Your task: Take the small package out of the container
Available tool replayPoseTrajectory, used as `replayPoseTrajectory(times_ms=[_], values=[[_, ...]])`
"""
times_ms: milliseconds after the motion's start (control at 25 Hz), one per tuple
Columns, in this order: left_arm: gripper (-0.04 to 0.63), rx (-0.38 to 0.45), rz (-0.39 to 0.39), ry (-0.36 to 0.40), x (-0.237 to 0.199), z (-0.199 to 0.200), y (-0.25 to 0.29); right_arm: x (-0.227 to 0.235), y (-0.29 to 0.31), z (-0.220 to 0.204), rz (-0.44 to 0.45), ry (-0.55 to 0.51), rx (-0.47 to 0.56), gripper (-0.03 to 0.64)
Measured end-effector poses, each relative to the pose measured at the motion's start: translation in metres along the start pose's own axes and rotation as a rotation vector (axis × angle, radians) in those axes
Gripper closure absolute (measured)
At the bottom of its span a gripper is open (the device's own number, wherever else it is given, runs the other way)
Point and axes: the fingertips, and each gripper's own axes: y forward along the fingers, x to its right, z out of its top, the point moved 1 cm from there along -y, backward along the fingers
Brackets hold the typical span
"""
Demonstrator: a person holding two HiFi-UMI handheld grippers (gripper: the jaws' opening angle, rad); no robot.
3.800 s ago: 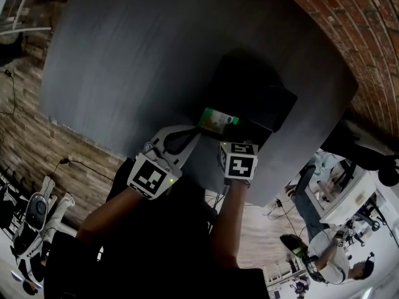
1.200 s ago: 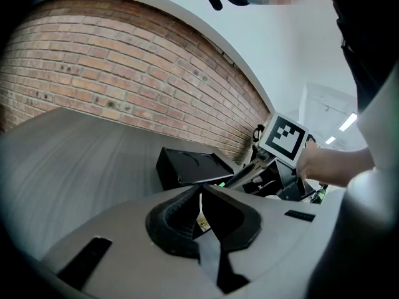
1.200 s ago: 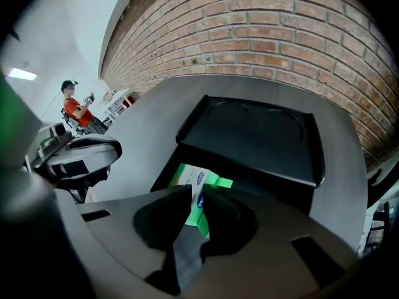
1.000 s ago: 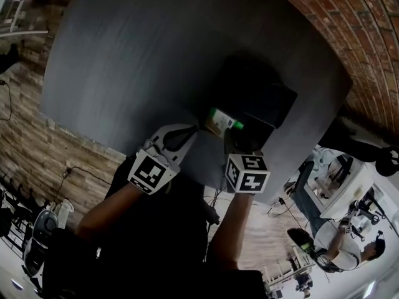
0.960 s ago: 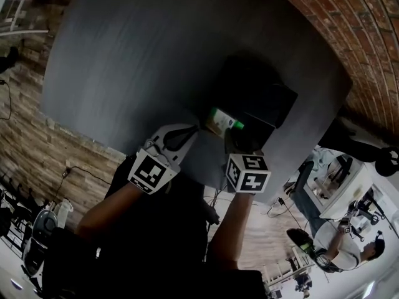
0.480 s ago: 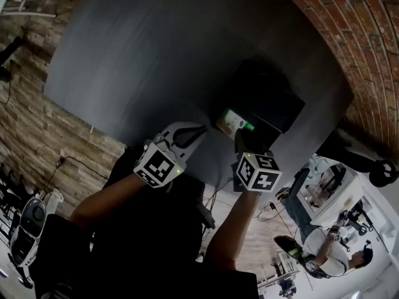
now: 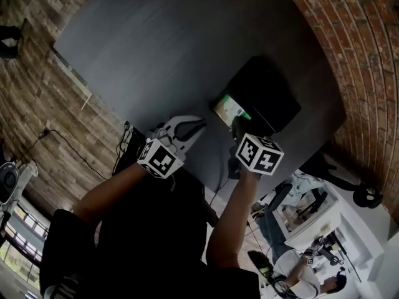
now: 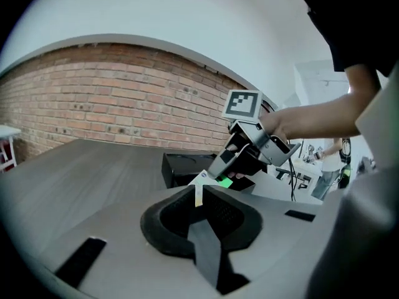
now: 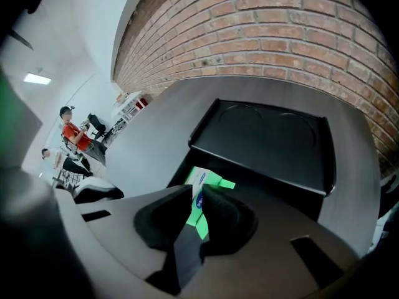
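The small package (image 7: 228, 109), white with green print, hangs at the near edge of the black container (image 7: 265, 92). My right gripper (image 7: 237, 126) is shut on it. In the right gripper view the pads pinch the package (image 9: 198, 199) just in front of the container (image 9: 268, 143). My left gripper (image 7: 198, 123) sits on the grey table to the left of the package, jaws shut with nothing in them. The left gripper view looks past its shut tips (image 8: 199, 197) at the right gripper (image 8: 244, 157), the package (image 8: 215, 180) and the container (image 8: 181, 167).
The grey table (image 7: 156, 55) stretches out beyond and left of the container. A brick wall (image 7: 349, 48) runs close behind the container on the right. The table's near edge lies just under both grippers. People and desks are visible far off at the lower right.
My left gripper has moved sideways closer to the package, rolling a little. The right gripper has kept its hold on the package at the container. The head view has swung round.
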Motion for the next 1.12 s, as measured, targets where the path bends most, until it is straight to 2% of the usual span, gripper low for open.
replayPoseTrajectory(times_ms=[280, 640, 680, 760, 960, 1120], values=[[0.557, 0.03, 0.171, 0.175, 0.041, -0.019, 0.005, 0.003, -0.004, -0.001, 0.038, -0.005, 0.006, 0.551], [0.554, 0.04, 0.297, 0.268, 0.037, -0.027, 0.034, -0.008, 0.006, 0.002, 0.098, -0.021, 0.005, 0.555], [0.538, 0.035, 0.307, 0.285, 0.036, -0.027, 0.036, -0.009, 0.007, 0.002, 0.1, -0.027, 0.003, 0.555], [0.425, 0.01, 0.313, 0.331, 0.034, -0.029, 0.04, -0.01, 0.007, 0.001, 0.104, -0.03, 0.0, 0.555], [0.399, -0.038, 0.307, 0.452, 0.037, -0.024, 0.054, -0.012, 0.006, 0.004, 0.116, -0.02, 0.004, 0.561], [0.396, -0.044, 0.283, 0.463, 0.039, -0.022, 0.065, -0.014, 0.004, 0.007, 0.122, -0.007, 0.007, 0.563]])
